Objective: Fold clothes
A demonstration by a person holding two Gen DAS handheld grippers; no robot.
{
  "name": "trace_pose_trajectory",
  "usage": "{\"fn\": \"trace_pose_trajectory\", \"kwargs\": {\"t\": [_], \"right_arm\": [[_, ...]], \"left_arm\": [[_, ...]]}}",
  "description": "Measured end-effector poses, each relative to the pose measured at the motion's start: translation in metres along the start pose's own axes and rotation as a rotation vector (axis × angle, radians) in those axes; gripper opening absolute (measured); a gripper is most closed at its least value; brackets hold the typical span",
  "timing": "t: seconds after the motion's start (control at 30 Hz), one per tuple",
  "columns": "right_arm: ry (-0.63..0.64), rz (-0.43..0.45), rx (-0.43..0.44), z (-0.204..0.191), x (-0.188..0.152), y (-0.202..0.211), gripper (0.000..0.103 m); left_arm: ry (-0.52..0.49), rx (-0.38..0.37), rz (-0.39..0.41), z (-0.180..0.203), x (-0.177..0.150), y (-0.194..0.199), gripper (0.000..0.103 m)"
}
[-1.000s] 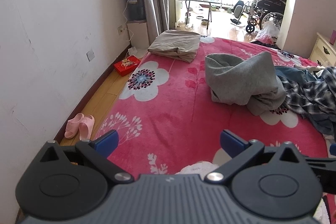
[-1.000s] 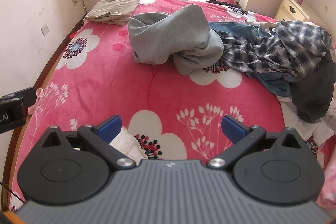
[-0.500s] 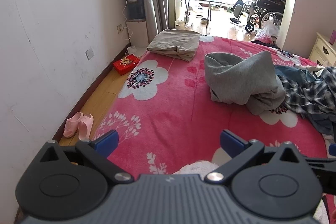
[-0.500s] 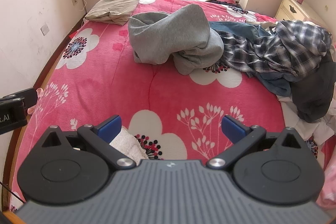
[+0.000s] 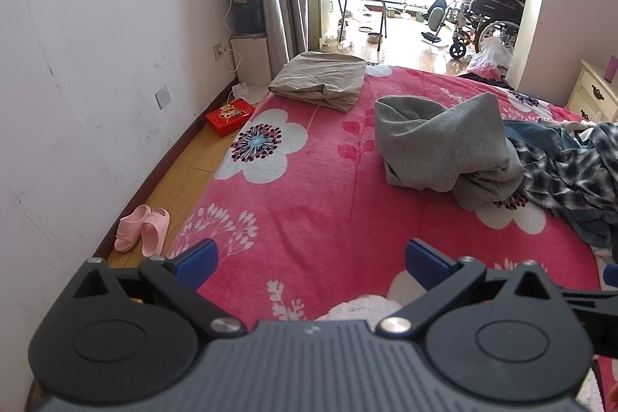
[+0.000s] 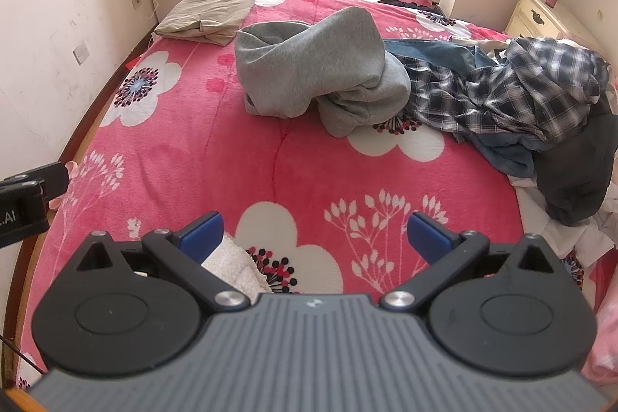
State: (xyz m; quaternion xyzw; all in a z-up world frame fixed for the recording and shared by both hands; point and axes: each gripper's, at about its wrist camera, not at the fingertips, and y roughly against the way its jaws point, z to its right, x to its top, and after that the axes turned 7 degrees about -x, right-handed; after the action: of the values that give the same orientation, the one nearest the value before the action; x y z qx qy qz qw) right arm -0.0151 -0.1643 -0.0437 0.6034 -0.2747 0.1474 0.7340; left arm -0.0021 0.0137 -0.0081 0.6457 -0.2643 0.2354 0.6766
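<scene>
Nothing much shifts: both grippers, left gripper (image 5: 311, 255) and right gripper (image 6: 314, 232), still hover, fingers spread, empty. Grey sweatshirt (image 6: 313, 64) lies crumpled at twelve o'clock; best grab its hem corners.

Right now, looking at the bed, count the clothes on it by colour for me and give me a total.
Tan, folded: 1
Grey, bunched: 1
Plaid, crumpled: 1
Blue denim: 1 for certain; further blue folds may be the same piece
Dark grey or black: 1
White, fluffy, at the near edge: 1
Total: 6 told apart; the right-hand heap may hide more.
</scene>
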Motion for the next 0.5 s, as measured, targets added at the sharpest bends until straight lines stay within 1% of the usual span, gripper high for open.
{"fn": "trace_pose_trajectory", "kwargs": {"t": [0.33, 0.5], "right_arm": [[0.005, -0.005, -0.002, -0.002, 0.005, -0.005, 0.102], [0.0, -0.016, -0.001, -0.003, 0.01, -0.013, 0.102]], "left_arm": [[0.004, 0.002, -0.007, -0.001, 0.006, -0.006, 0.103], [-0.01, 0.0, -0.008, 0.001, 0.011, -0.014, 0.103]]}}
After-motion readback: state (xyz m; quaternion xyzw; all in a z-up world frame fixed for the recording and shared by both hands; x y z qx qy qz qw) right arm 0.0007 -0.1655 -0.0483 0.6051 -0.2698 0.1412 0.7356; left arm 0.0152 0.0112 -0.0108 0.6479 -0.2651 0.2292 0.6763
